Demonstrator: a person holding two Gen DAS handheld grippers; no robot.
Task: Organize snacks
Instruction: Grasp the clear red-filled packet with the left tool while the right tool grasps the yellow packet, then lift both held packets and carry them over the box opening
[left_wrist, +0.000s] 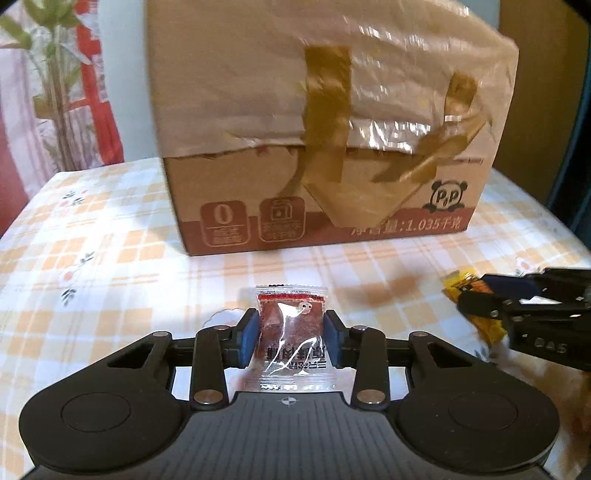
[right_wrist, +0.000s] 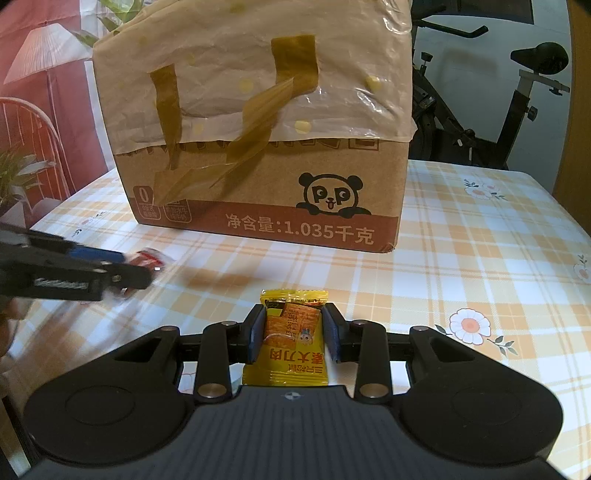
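A table under a glossy checked cloth (right_wrist: 461, 236) — orange and cream squares with printed daisies — fills the scene, with an exercise bike (right_wrist: 491, 107) in the dim room at far right and a leafy plant (left_wrist: 55, 74) at far left. On the far side of the table stands a large cardboard box (right_wrist: 266, 192), its matte brown walls printed with a panda logo and a red band of text; crinkled translucent plastic film (right_wrist: 288, 92) is draped over its top and held by strips of brown tape, so the box's upper edge and contents cannot be seen.

Nearer, the left gripper (left_wrist: 290, 338) has its blue pads pressed on both sides of a clear snack packet (left_wrist: 290, 339) with serrated ends and a reddish-brown filling; glare hides part of its print. The right gripper (right_wrist: 293, 334), just beside it to the right, is clamped on a yellow snack packet (right_wrist: 291, 343) — shiny foil, crimped edges. Both packets sit just over the cloth; their near ends are cut off by the gripper bodies.
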